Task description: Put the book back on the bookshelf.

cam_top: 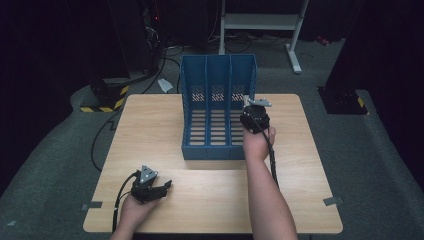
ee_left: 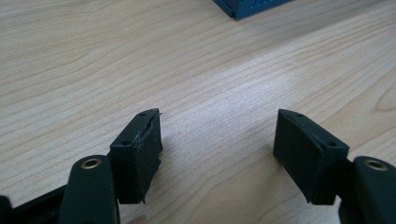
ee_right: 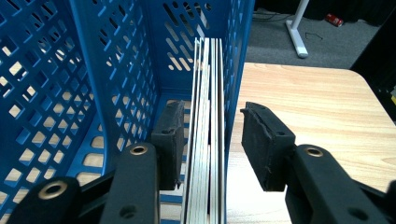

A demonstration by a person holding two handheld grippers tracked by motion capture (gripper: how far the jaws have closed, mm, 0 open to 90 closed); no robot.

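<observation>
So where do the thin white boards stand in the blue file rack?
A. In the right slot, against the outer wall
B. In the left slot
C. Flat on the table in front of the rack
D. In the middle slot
A: in the right gripper view the white boards stand upright against the outer wall of the blue file rack, with the right gripper straddling boards and wall.

Each gripper, left (cam_top: 159,189) and right (cam_top: 252,111), is black, carries a grey three-cornered top plate and trails a black cable. The jaws end in blocky black pads (ee_left: 137,151) on arms with brass-ringed holes. Both forearms are bare, unsleeved.
</observation>
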